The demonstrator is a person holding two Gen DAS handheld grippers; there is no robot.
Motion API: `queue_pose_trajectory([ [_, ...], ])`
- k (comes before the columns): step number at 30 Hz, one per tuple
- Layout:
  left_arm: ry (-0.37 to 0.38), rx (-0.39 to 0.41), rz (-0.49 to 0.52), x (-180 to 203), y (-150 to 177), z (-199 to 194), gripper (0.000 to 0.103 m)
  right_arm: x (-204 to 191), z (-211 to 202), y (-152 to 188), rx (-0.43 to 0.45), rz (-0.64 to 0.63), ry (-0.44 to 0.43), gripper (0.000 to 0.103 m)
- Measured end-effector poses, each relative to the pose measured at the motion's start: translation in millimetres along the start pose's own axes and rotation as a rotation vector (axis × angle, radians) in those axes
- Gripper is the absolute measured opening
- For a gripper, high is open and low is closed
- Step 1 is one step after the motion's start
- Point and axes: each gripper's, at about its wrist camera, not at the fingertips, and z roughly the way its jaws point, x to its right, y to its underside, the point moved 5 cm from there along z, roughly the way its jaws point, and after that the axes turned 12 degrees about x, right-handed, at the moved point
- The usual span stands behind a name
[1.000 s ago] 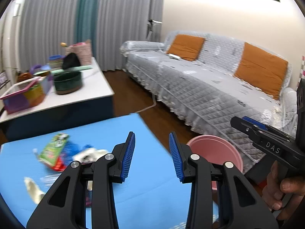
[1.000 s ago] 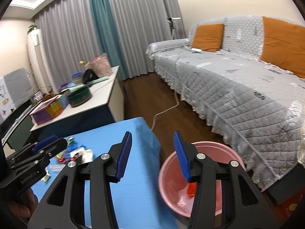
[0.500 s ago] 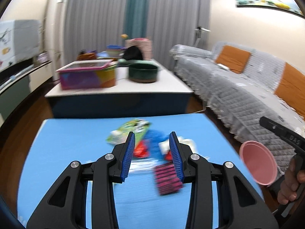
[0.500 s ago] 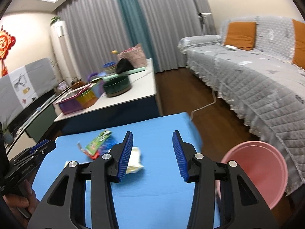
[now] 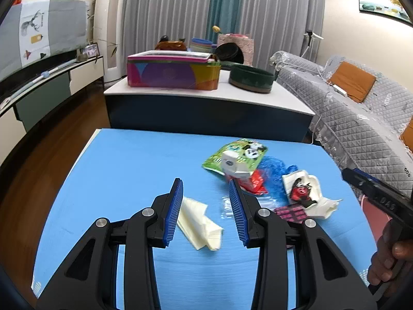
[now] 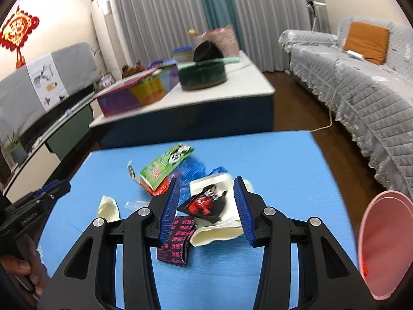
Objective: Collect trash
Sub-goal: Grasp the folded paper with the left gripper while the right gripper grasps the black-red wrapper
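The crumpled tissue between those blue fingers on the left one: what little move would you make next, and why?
Probably lower the left gripper onto the tissue and close. Its fingers are open and empty, the tissue lies on the blue table between them, apart from the other trash, so it looks like an easy single pick. The pink bin waits at the table's right edge.

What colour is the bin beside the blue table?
Pink; the bin shows best in the right wrist view.
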Motion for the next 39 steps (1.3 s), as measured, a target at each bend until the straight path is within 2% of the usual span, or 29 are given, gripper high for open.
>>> queue_pose_trajectory([
  [10, -0.041, -0.101, -0.032, -21.8, 29.2, 28.4, 0.037, -4.4, 56.2, 29.2, -0.143, -0.04, 0.02, 0.044],
  [20, -0.023, -0.217, 0.007, -6.9, 59.2, 52.5, 0.037, 3.9, 74.5, 49.8, -0.239, -0.05, 0.048, 0.044],
  [24, -0.035, -0.239, 0.028, -2.4, 63.4, 57.6, 0.037, 8.1, 74.8, 51.1, -0.247, -0.04, 0.043, 0.032],
  [25, -0.036, -0.241, 0.027, -2.9, 63.0, 58.1, 0.035, 8.3, 73.5, 50.3, -0.244, -0.039, 0.037, 0.027],
  [28, -0.038, -0.25, 0.028, -2.5, 63.3, 58.8, 0.016, 6.8, 69.7, 48.8, -0.24, -0.048, 0.023, 0.019],
  [31, -0.047, -0.247, 0.04, -1.8, 62.2, 57.5, 0.009, 3.7, 64.2, 45.8, -0.225, -0.063, 0.011, 0.003],
  [34, -0.048, -0.229, 0.047, -0.4, 57.6, 53.6, 0.002, 0.3, 55.0, 38.8, -0.193, -0.071, -0.008, 0.002],
  [39, -0.043, -0.191, 0.063, 4.9, 49.5, 44.3, 0.001, -1.9, 37.8, 27.1, -0.144, -0.079, -0.021, 0.002],
])
